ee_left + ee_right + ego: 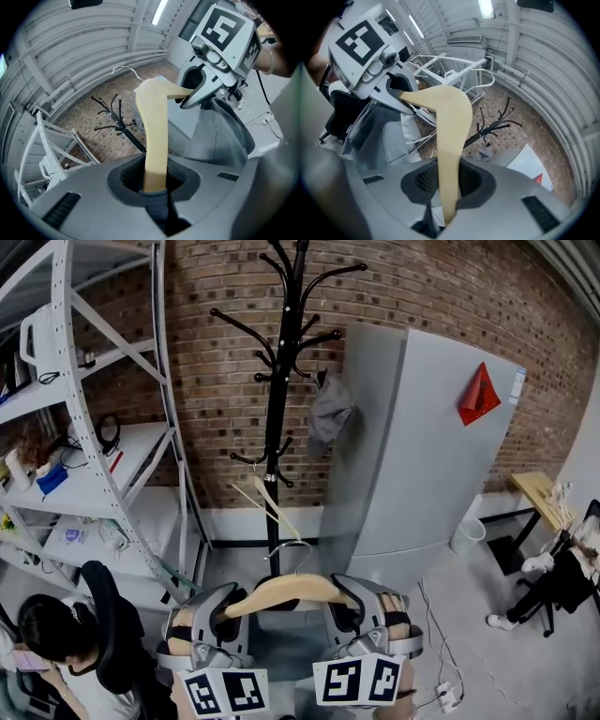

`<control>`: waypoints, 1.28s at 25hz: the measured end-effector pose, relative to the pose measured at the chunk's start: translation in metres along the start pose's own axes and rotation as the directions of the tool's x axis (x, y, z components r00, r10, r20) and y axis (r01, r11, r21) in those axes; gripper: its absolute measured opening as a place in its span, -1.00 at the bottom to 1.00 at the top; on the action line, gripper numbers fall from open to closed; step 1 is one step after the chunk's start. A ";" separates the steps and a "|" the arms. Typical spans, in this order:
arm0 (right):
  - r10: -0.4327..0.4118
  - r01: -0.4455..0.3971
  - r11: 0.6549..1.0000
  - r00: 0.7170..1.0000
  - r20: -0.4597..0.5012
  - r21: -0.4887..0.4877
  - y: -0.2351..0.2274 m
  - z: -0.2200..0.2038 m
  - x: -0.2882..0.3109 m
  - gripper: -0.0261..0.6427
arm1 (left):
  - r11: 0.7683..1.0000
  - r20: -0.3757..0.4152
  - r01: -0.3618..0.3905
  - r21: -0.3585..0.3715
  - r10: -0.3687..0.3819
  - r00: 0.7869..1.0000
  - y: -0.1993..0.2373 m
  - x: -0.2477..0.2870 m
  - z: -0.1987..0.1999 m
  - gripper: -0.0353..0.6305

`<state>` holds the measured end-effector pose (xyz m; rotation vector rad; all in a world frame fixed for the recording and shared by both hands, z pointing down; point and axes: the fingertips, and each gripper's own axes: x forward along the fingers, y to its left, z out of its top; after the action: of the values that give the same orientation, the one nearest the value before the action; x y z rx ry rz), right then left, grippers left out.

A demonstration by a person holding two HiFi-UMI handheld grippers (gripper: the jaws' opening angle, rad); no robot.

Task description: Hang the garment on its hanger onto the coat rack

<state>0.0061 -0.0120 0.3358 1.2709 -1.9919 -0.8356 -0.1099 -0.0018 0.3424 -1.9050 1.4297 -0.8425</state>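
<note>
A pale wooden hanger (291, 592) with a wire hook (289, 554) is held level in front of me, low in the head view. My left gripper (220, 615) is shut on its left arm, my right gripper (352, 615) on its right arm. A grey garment (220, 131) hangs from the hanger beneath the grippers. In the left gripper view the hanger's arm (155, 140) runs up from between the jaws. In the right gripper view the other arm (450, 140) does the same. The black coat rack (281, 381) stands ahead against the brick wall, apart from the hanger.
A grey cap (328, 413) and a second wooden hanger (267, 502) hang on the rack. White metal shelving (84, 427) stands at the left, a tall grey cabinet (422, 456) at the right. A seated person (56, 634) is at the lower left, another (562, 577) at the right.
</note>
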 end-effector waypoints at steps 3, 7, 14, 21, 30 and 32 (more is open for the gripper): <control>0.006 -0.006 1.000 1.000 -0.001 0.002 -0.009 -0.005 0.024 -0.69 | 1.000 -0.006 0.003 0.000 -0.003 1.000 0.005 0.025 -0.002 -0.71; 0.011 -0.011 1.000 1.000 0.000 0.005 -0.021 -0.011 0.055 -0.69 | 1.000 -0.008 0.004 0.003 -0.004 1.000 0.014 0.058 -0.004 -0.71; 0.020 -0.020 1.000 1.000 0.019 0.007 -0.043 -0.019 0.113 -0.69 | 1.000 -0.019 -0.012 0.010 0.012 1.000 0.032 0.118 -0.008 -0.71; 0.026 -0.026 1.000 0.998 0.055 -0.001 -0.075 -0.019 0.166 -0.68 | 0.998 -0.022 -0.056 0.018 0.056 0.998 0.059 0.171 -0.003 -0.71; 0.047 -0.044 0.998 0.992 0.116 -0.033 -0.106 -0.014 0.223 -0.68 | 0.993 -0.053 -0.115 0.031 0.117 0.992 0.087 0.222 -0.003 -0.71; 0.045 -0.040 0.998 0.991 0.126 -0.038 -0.112 -0.009 0.234 -0.68 | 0.992 -0.060 -0.119 0.040 0.121 0.991 0.094 0.231 -0.004 -0.71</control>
<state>-0.0070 -0.2676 0.2929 1.1772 -2.0861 -0.9475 -0.1179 -0.2476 0.3014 -1.7603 1.5391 -0.8720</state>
